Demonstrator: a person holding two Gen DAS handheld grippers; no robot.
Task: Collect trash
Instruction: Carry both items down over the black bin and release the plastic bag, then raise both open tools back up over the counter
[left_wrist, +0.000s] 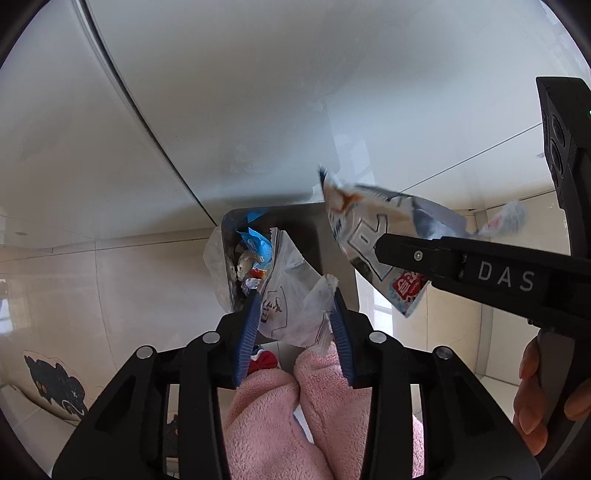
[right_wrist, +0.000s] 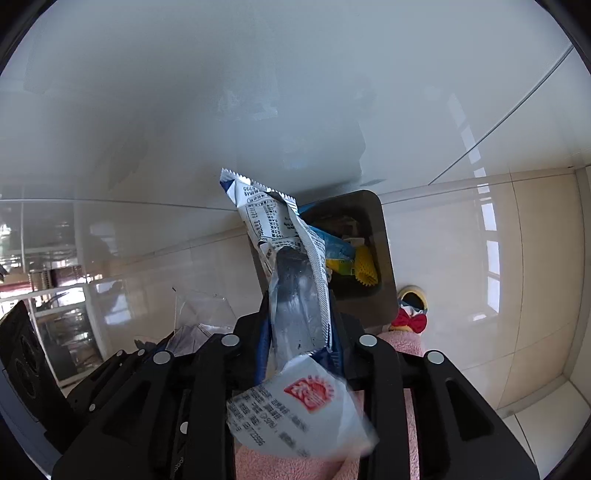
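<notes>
My left gripper (left_wrist: 295, 306) is shut on a clear plastic bag (left_wrist: 291, 299) with dark print, held just above a small grey trash bin (left_wrist: 332, 236) that holds several wrappers. My right gripper (right_wrist: 299, 321) is shut on a long white and blue snack wrapper (right_wrist: 284, 258) with a red logo, held over the same bin (right_wrist: 382, 258). In the left wrist view that wrapper (left_wrist: 369, 236) and the right gripper (left_wrist: 384, 251) hang at the right, above the bin's edge.
The bin stands on a beige tiled floor (left_wrist: 110, 280) against a white cabinet front (left_wrist: 240, 92). Pink fleece legs (left_wrist: 295, 413) and a slipper with a red bow (right_wrist: 410, 317) are below. A black cat floor mat (left_wrist: 55, 384) lies at the left.
</notes>
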